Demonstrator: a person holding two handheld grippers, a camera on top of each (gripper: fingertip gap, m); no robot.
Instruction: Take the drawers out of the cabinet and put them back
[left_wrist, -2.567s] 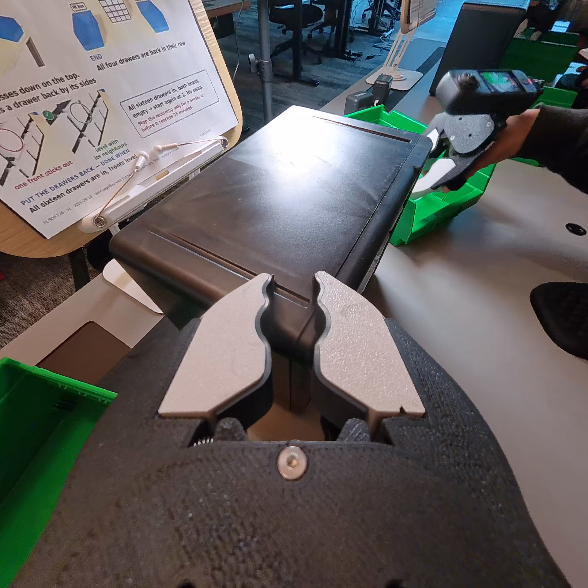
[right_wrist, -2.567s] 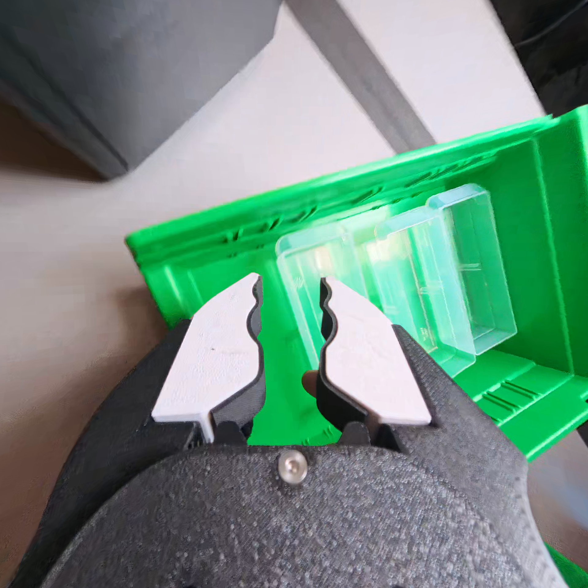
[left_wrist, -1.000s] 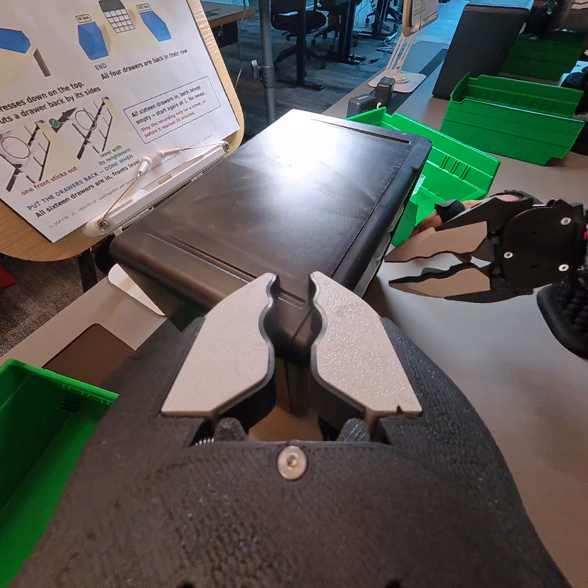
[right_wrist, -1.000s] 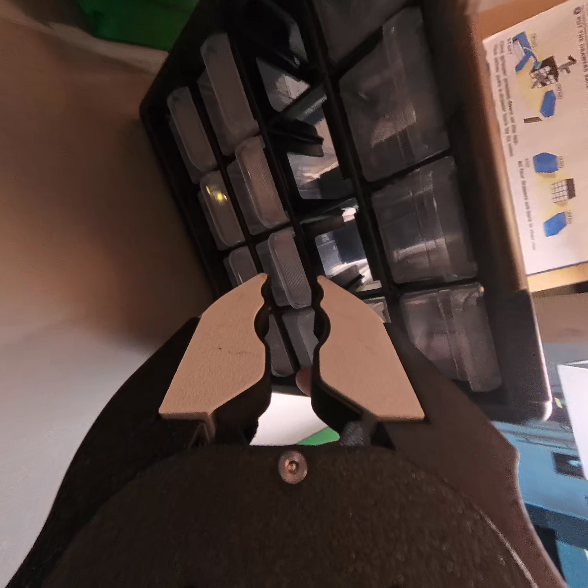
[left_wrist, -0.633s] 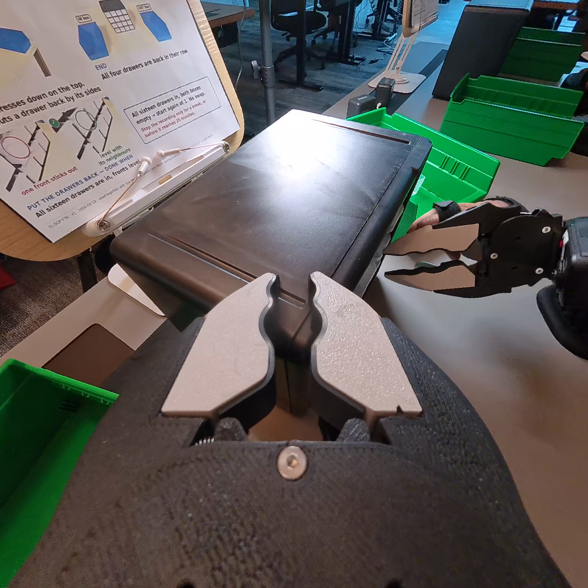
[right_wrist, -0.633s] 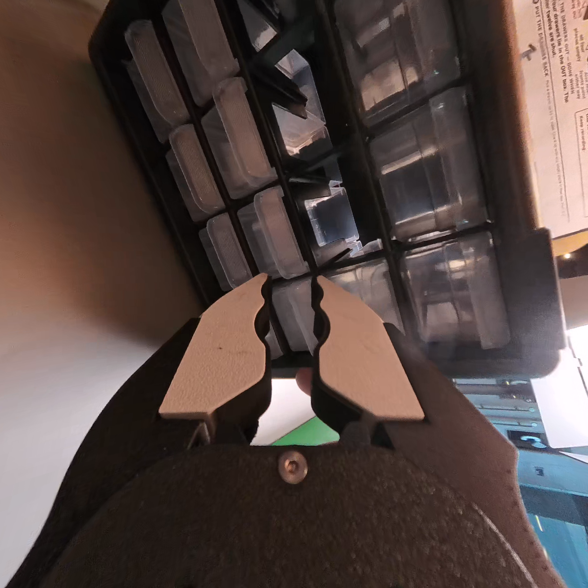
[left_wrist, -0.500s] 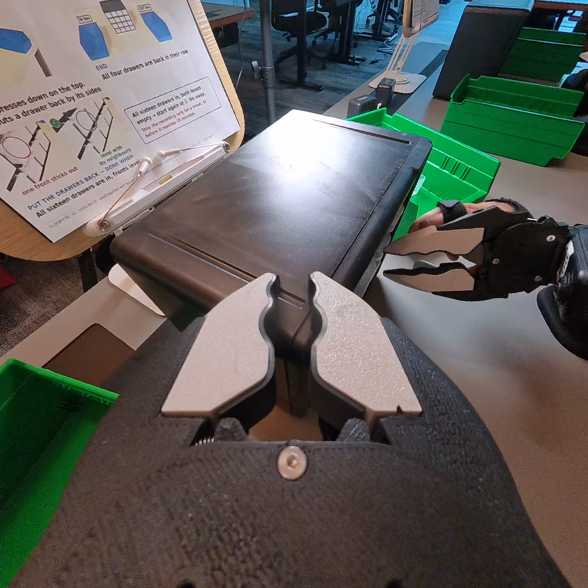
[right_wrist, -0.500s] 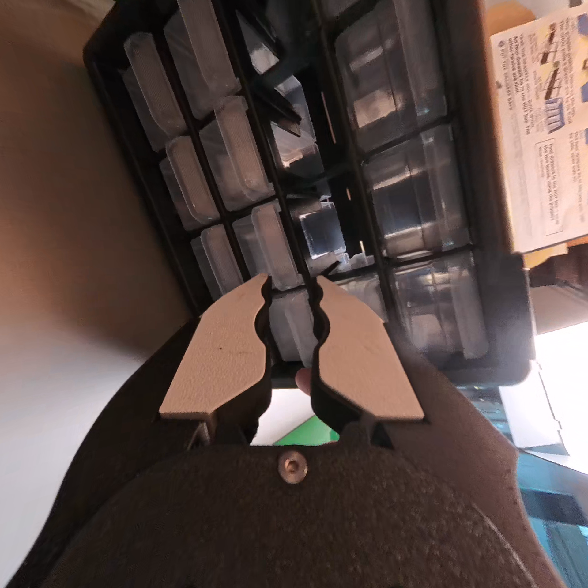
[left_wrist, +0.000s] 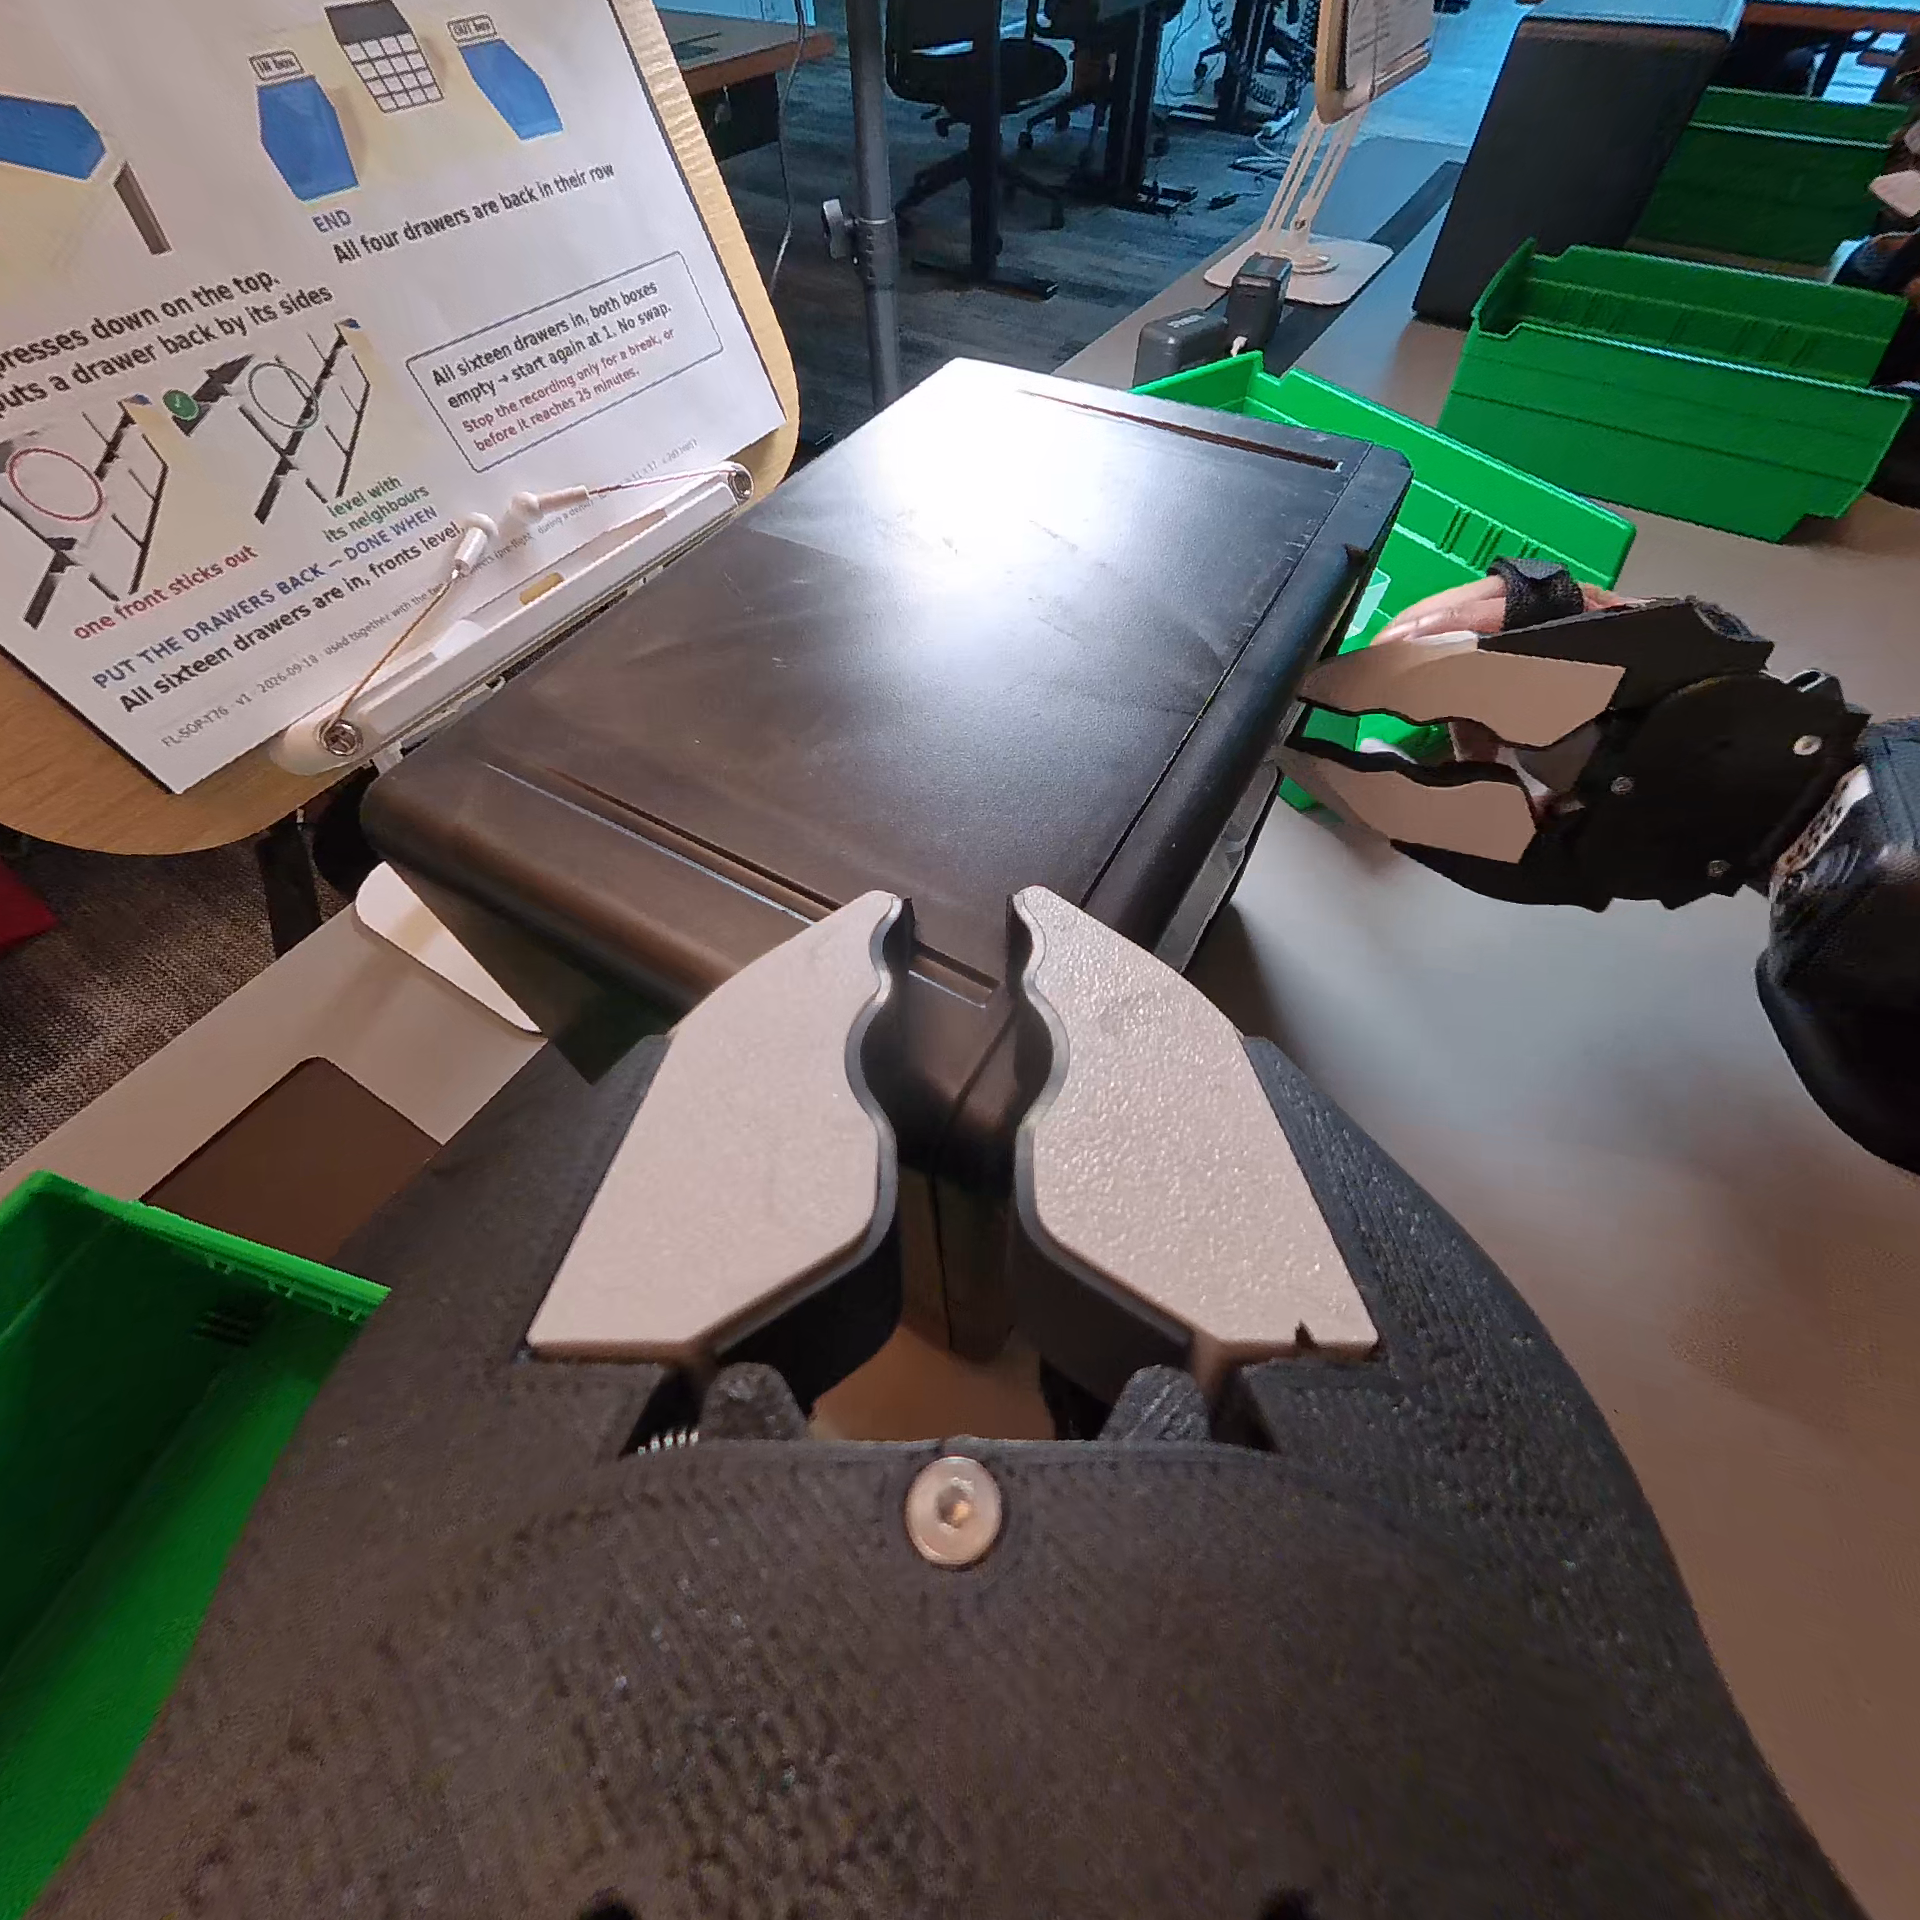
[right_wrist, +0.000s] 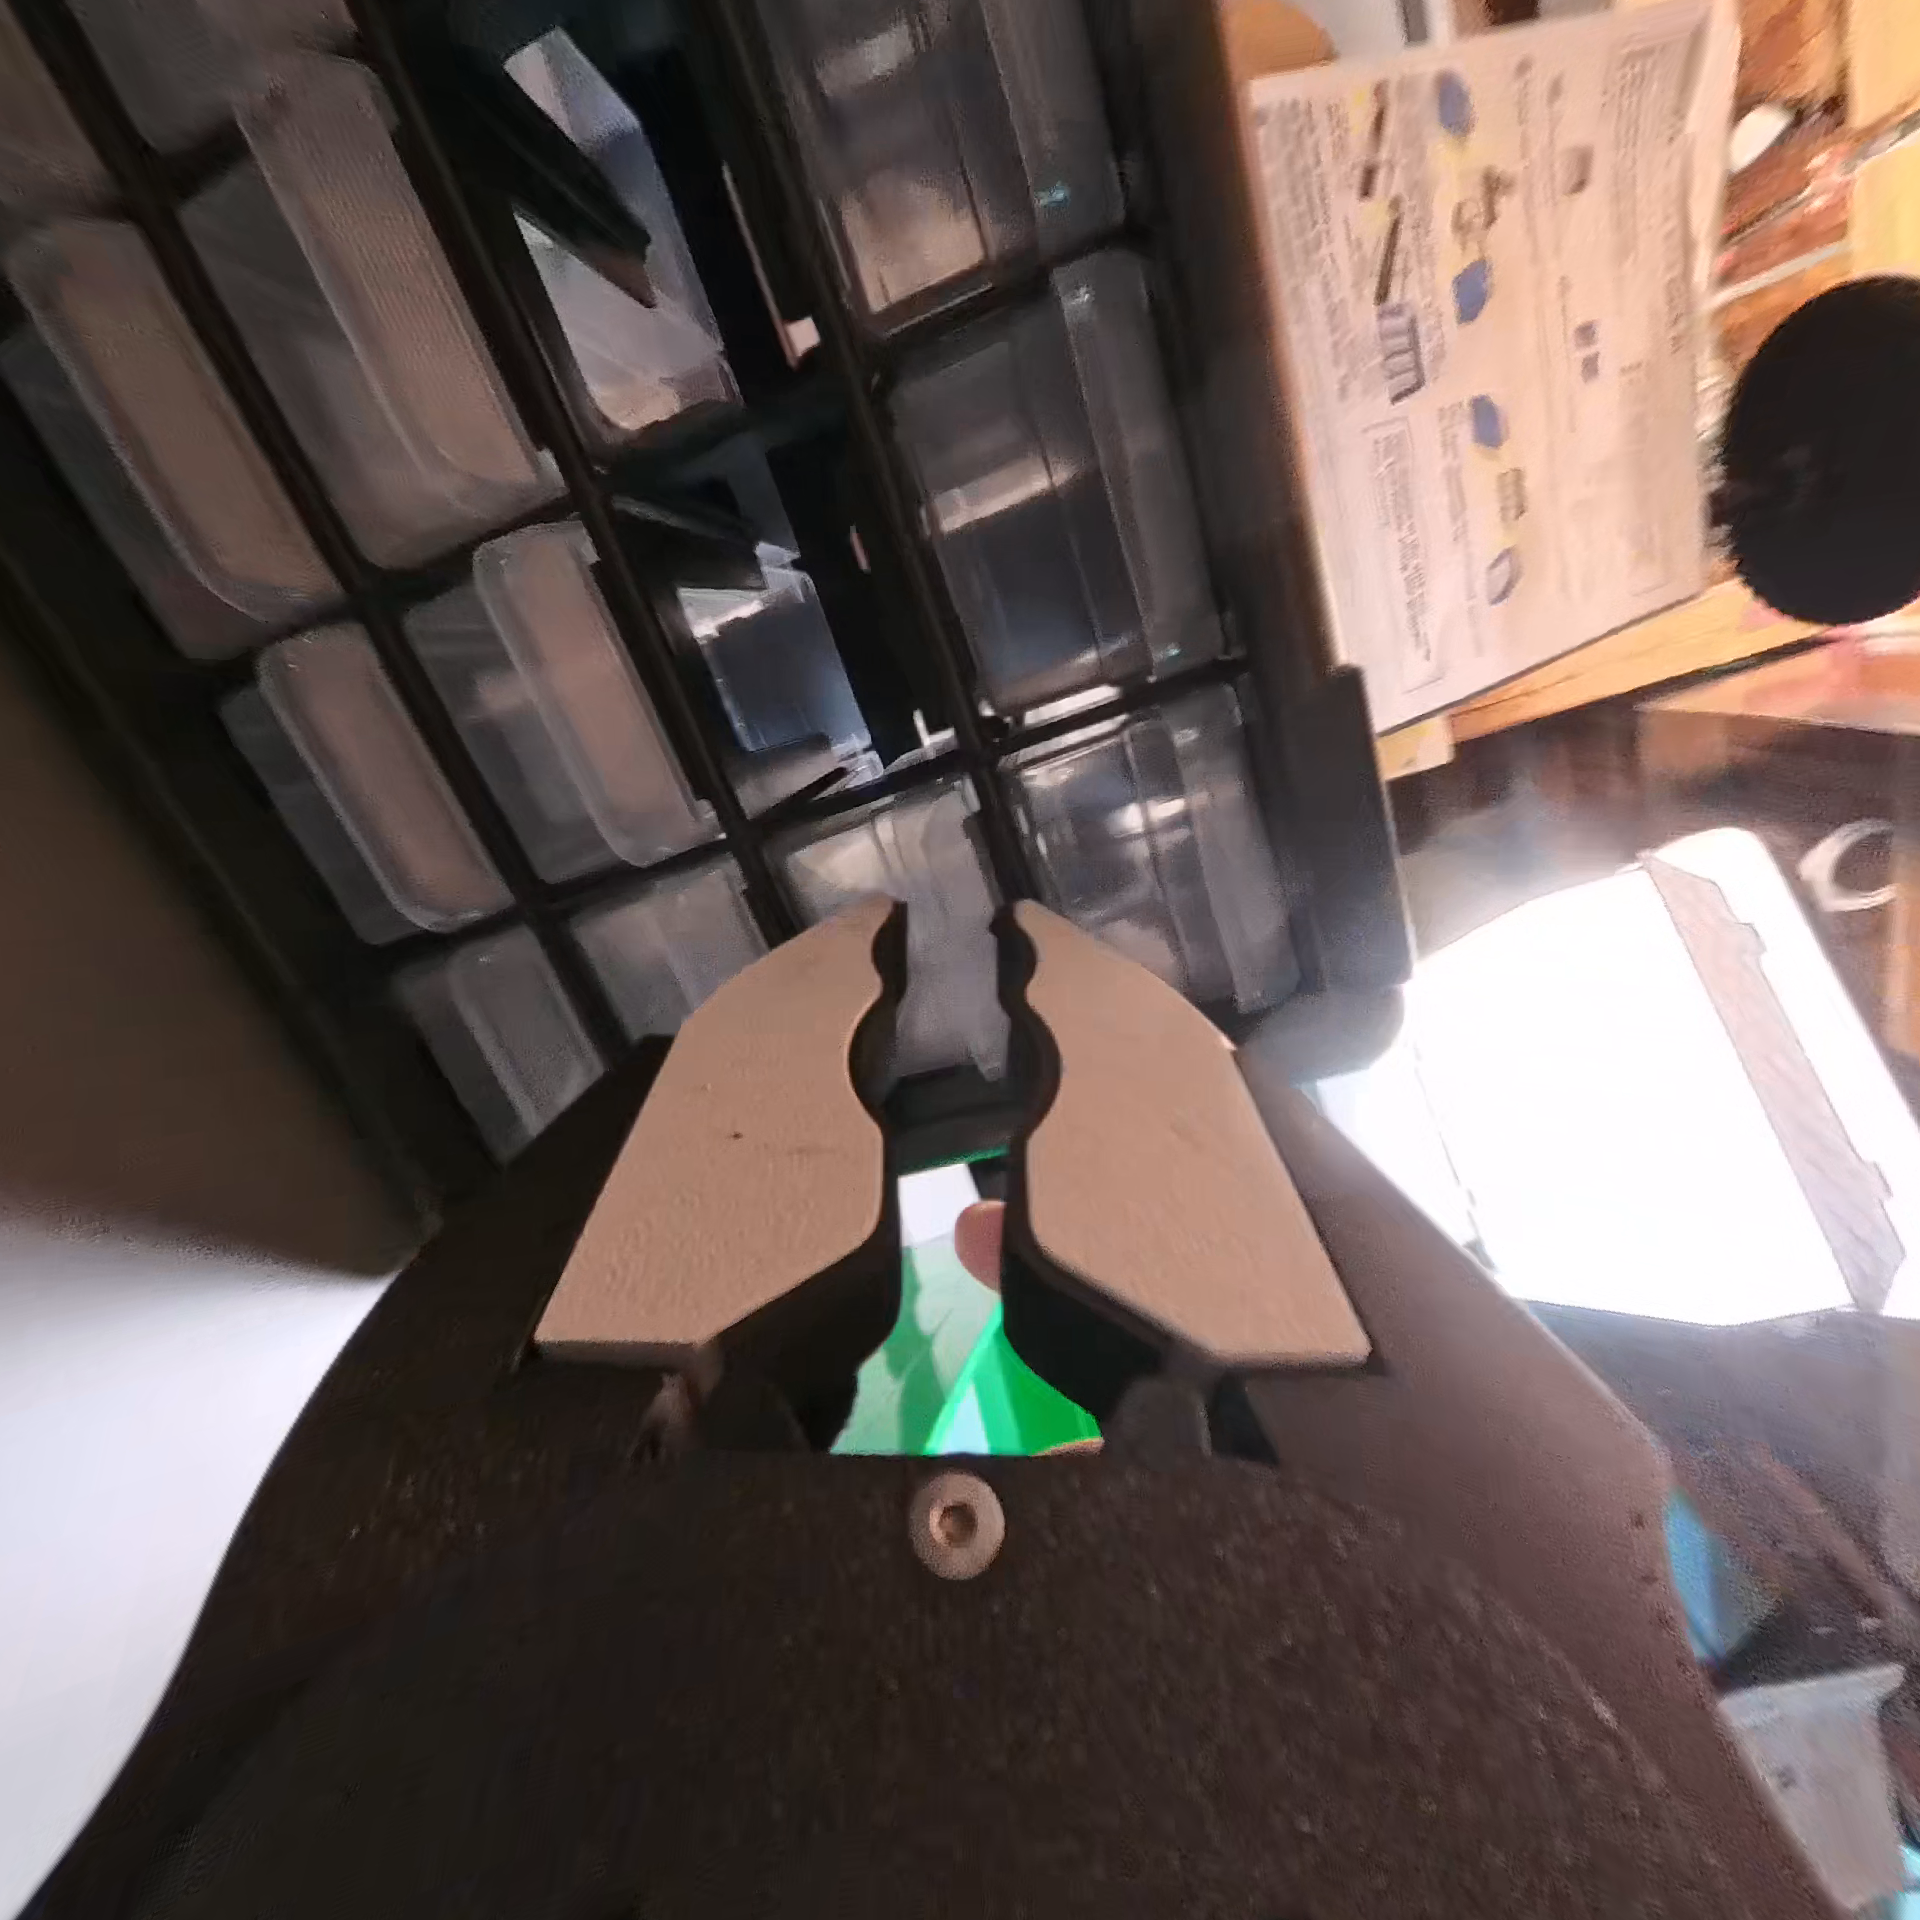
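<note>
Left grey-fingered gripper (left_wrist: 958, 930) slightly parted over black plastic drawer cabinet (left_wrist: 935, 644) corner; right tan-fingered gripper (right_wrist: 951, 935) (view blurred) narrowly apart around clear plastic drawer (right_wrist: 940, 940), contact unclear.

Count, left wrist view: one black cabinet (left_wrist: 935, 644), at least four green bins (left_wrist: 156, 1455) (one near left, one behind the cabinet, the others stacked far right, where the stack is hard to separate), two sheet stands (left_wrist: 62, 769) and at least two office chairs (left_wrist: 966, 73). Two tools, left gripper (left_wrist: 961, 914) and right gripper (right_wrist: 951, 920), with two fingers each. Drawer (right_wrist: 1049, 468) count, right wrist view: about twelve clear fronts; blur and cropping prevent an exact figure.
</note>
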